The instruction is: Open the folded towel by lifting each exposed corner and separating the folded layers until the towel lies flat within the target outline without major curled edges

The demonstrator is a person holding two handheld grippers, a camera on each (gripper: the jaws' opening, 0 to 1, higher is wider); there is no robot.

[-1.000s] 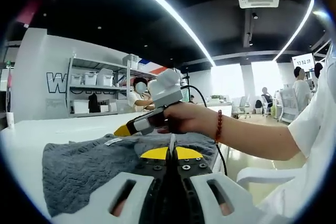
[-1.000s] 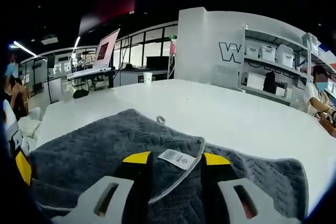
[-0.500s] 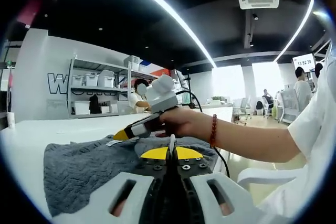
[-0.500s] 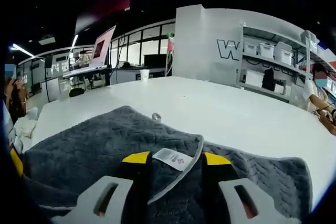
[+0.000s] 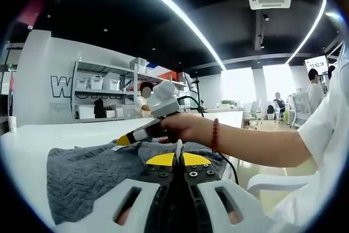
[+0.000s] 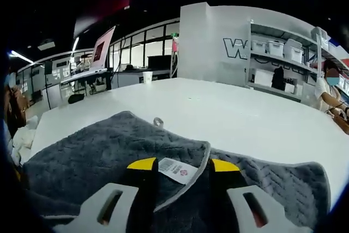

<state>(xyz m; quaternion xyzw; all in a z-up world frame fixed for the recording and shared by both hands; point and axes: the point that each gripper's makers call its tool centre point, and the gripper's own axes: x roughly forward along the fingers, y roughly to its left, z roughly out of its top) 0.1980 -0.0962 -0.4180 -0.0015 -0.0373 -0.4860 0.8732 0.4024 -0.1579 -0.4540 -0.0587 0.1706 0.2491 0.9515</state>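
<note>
While the left gripper (image 5: 175,160) holds its fingers pressed together on a thin towel edge, the grey towel (image 5: 90,170) lies on the white bench (image 5: 65,132); a hand (image 5: 182,126) holds the right gripper (image 5: 124,139) over it.

Right gripper view: fingers (image 6: 143,165) parted, straddling a raised towel fold with white label (image 6: 177,170).

I am holding my left gripper (image 5: 176,159) low with its yellow-tipped jaws pressed together. My right hand (image 5: 182,127) is reaching across in front of it, wrist beaded, gripping the right gripper (image 6: 182,166), whose jaws are standing apart around a raised edge of the towel (image 6: 98,148) with its label between them.
</note>
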